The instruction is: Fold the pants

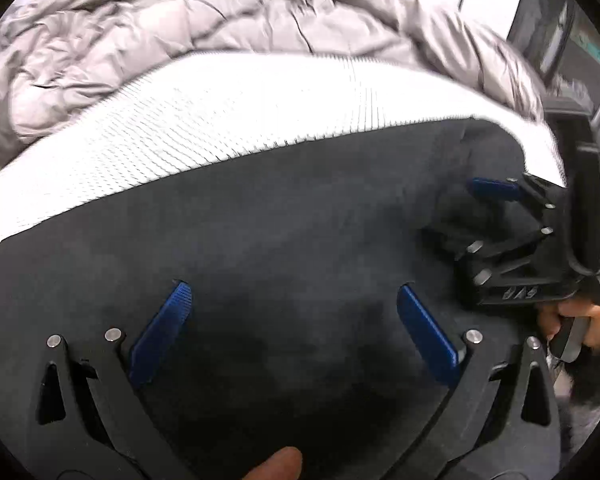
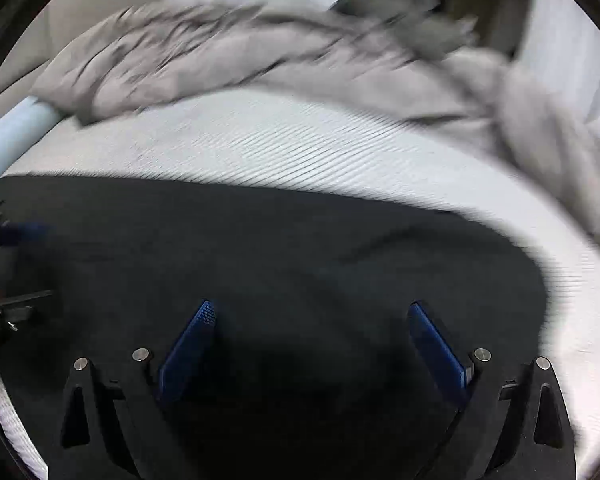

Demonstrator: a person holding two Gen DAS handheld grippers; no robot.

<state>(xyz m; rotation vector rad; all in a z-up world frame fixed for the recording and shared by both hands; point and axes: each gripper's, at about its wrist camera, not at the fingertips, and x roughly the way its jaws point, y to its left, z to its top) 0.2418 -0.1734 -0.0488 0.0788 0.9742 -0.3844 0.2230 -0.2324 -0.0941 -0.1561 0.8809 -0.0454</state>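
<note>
Dark grey pants (image 1: 280,248) lie flat on a white ribbed mattress (image 1: 180,120); they also fill the lower half of the right wrist view (image 2: 280,248). My left gripper (image 1: 292,292) is open just above the pants, blue pads spread wide, holding nothing. My right gripper (image 2: 312,312) is open too, empty over the pants. The right gripper also shows in the left wrist view (image 1: 460,212) at the right, over the pants' edge. Part of the left gripper (image 2: 12,264) shows blurred at the left edge of the right wrist view.
A crumpled grey duvet (image 1: 180,28) is heaped along the far side of the mattress (image 2: 300,140). A pale blue roll (image 2: 12,140) lies at the left. A window and furniture stand at the far right (image 1: 560,40).
</note>
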